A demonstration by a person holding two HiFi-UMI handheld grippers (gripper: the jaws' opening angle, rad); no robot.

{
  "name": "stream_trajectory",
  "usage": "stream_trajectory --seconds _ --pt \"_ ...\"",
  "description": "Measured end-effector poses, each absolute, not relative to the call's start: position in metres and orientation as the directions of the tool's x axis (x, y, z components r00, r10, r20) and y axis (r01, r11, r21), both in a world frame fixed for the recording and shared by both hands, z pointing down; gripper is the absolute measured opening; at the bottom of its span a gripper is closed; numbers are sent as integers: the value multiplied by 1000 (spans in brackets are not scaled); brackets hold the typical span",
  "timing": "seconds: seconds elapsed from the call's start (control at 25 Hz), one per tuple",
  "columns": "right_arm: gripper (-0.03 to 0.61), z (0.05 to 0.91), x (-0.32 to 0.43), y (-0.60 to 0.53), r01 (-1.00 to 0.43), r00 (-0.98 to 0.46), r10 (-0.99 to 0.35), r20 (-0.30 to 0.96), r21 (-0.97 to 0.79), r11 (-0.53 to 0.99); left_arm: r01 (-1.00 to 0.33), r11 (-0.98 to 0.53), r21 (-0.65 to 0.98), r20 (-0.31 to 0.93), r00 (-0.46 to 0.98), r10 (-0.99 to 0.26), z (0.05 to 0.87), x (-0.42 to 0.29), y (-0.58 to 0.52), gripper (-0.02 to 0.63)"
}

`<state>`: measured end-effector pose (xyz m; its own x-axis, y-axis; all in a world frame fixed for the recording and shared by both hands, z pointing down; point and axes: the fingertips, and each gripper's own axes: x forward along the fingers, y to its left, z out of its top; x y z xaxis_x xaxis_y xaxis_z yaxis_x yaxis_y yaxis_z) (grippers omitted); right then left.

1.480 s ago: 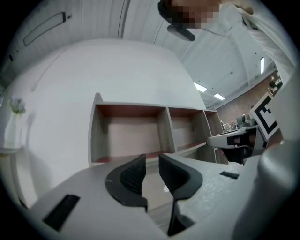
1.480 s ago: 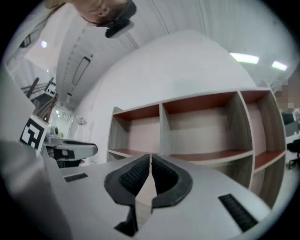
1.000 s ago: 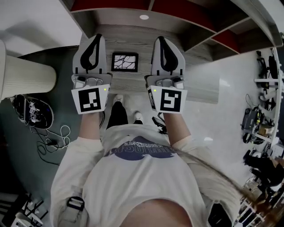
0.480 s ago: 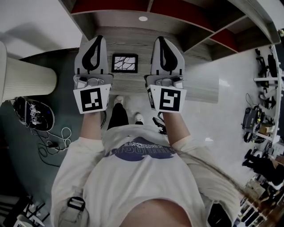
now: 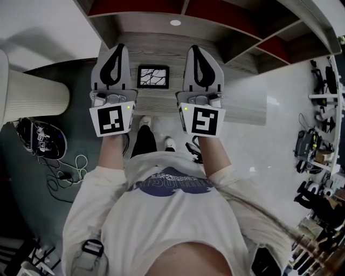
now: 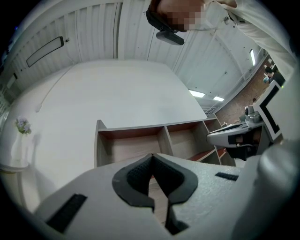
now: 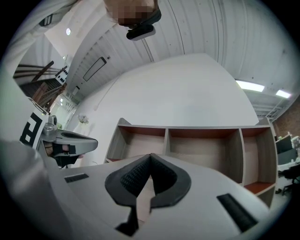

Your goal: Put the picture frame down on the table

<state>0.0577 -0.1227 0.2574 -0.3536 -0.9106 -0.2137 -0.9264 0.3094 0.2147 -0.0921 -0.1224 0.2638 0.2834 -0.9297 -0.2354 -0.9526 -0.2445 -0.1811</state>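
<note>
A small black picture frame (image 5: 152, 76) with a white picture of dark branching lines rests on the grey wooden table (image 5: 245, 110), facing up at me. It sits between my two grippers and neither touches it. My left gripper (image 5: 119, 47) is just left of it, shut and empty, its tips (image 6: 151, 156) meeting in the left gripper view. My right gripper (image 5: 192, 48) is just right of it, also shut with nothing between its pads (image 7: 150, 156). Both gripper views look over the frame at the shelves and do not show it.
A wooden shelf unit (image 5: 161, 11) with red-backed compartments (image 7: 201, 145) rises behind the table. A white ribbed cylinder (image 5: 32, 97) stands at the left, with cables and gear (image 5: 40, 140) on the dark floor. Equipment racks (image 5: 318, 129) line the right. The table's near edge is above my feet (image 5: 144, 121).
</note>
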Motion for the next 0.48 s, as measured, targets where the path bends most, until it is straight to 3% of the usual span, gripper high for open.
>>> stream_trajectory --seconds 0.48 --pt "-3 255 58 -122 -931 -340 -914 -220 219 293 -954 -251 -166 -222 284 -933 272 -94 -124 8"
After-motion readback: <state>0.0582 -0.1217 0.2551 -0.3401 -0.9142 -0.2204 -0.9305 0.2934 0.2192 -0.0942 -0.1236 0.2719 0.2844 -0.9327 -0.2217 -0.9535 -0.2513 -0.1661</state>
